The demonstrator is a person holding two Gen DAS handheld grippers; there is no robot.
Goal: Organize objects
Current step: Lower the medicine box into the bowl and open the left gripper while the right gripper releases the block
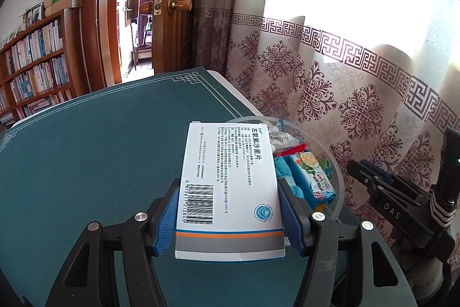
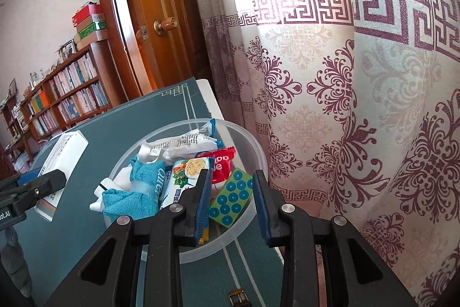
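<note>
My left gripper (image 1: 228,209) is shut on a white medicine box (image 1: 230,177) with a barcode and an orange and grey band, held above the green table mat (image 1: 100,148) just left of a clear plastic tub (image 1: 337,180). The box also shows in the right wrist view (image 2: 61,160), with the left gripper (image 2: 43,183) clamped on it. My right gripper (image 2: 231,192) is open and empty, hovering over the near rim of the tub (image 2: 256,148). The tub holds a cracker packet (image 2: 184,177), a blue cloth (image 2: 138,189), a red packet (image 2: 222,166), a dotted green block (image 2: 230,197) and a white wrapper (image 2: 184,143).
A patterned curtain (image 2: 359,120) hangs right beside the table's right edge. A wooden door (image 1: 172,5) and a bookshelf (image 1: 37,68) stand beyond the table's far end. The right gripper's body (image 1: 402,200) shows at the right of the left wrist view.
</note>
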